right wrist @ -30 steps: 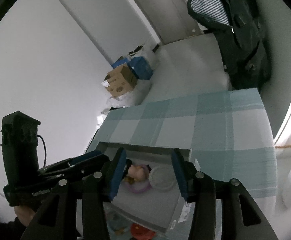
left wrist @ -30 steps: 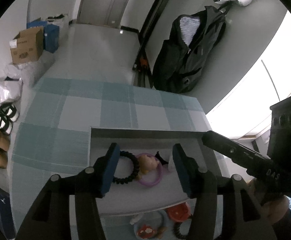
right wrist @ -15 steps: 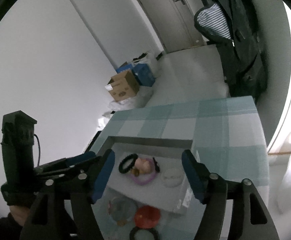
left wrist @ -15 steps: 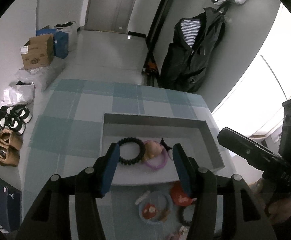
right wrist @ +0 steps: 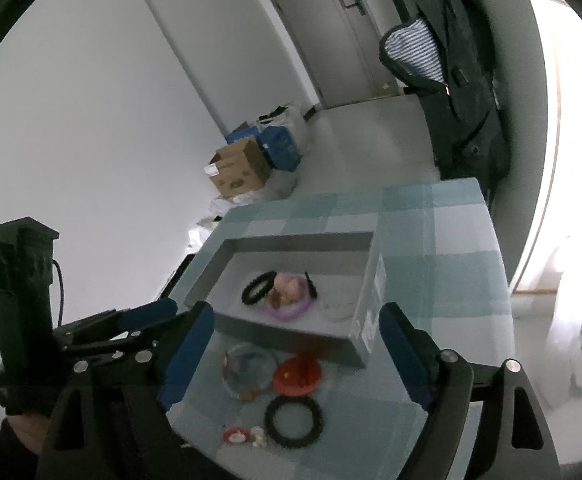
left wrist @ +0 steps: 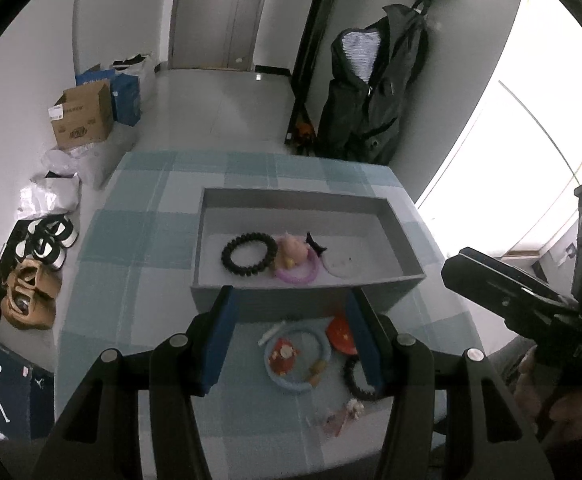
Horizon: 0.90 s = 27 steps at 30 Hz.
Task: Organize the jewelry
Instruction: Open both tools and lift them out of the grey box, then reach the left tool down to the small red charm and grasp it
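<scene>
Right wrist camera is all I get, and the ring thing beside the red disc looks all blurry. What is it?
Observer: In the left wrist view it is a light blue bracelet with a red charm, lying on the tablecloth in front of the grey box.
Operator: Is the other gripper holding something?
Observer: No. The left gripper is open, with nothing between its pads.
Operator: What's on the floor by the table?
Observer: Shoes. There is a tan pair and a black-and-white pair.
</scene>
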Each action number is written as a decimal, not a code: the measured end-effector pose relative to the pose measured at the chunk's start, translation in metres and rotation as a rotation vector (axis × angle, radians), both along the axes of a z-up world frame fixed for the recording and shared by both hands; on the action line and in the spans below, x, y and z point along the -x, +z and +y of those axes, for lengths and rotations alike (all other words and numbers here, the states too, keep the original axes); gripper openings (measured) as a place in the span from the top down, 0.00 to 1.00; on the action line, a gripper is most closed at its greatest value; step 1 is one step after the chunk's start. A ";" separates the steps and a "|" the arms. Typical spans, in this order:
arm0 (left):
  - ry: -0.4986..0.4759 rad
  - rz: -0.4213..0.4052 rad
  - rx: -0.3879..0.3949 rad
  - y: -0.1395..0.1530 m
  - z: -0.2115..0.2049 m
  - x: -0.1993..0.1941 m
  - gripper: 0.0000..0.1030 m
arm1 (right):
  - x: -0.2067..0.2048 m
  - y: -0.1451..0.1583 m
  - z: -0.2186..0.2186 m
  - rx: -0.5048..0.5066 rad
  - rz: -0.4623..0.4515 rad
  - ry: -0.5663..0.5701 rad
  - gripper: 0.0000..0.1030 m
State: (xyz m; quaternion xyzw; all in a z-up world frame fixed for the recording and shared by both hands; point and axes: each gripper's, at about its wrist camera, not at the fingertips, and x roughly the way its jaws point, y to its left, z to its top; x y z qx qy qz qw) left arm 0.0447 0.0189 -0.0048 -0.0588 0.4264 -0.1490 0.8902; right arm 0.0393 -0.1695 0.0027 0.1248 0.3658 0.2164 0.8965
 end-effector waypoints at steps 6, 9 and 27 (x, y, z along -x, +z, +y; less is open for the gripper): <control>0.002 0.036 -0.001 -0.009 -0.004 0.016 0.50 | 0.011 -0.004 -0.005 0.034 0.011 -0.019 0.14; -0.012 0.053 -0.007 -0.013 -0.009 0.024 0.50 | 0.016 -0.007 -0.008 0.037 0.021 -0.032 0.10; -0.115 0.138 -0.047 -0.044 -0.033 0.035 0.37 | 0.019 -0.030 -0.005 0.123 0.090 -0.030 0.00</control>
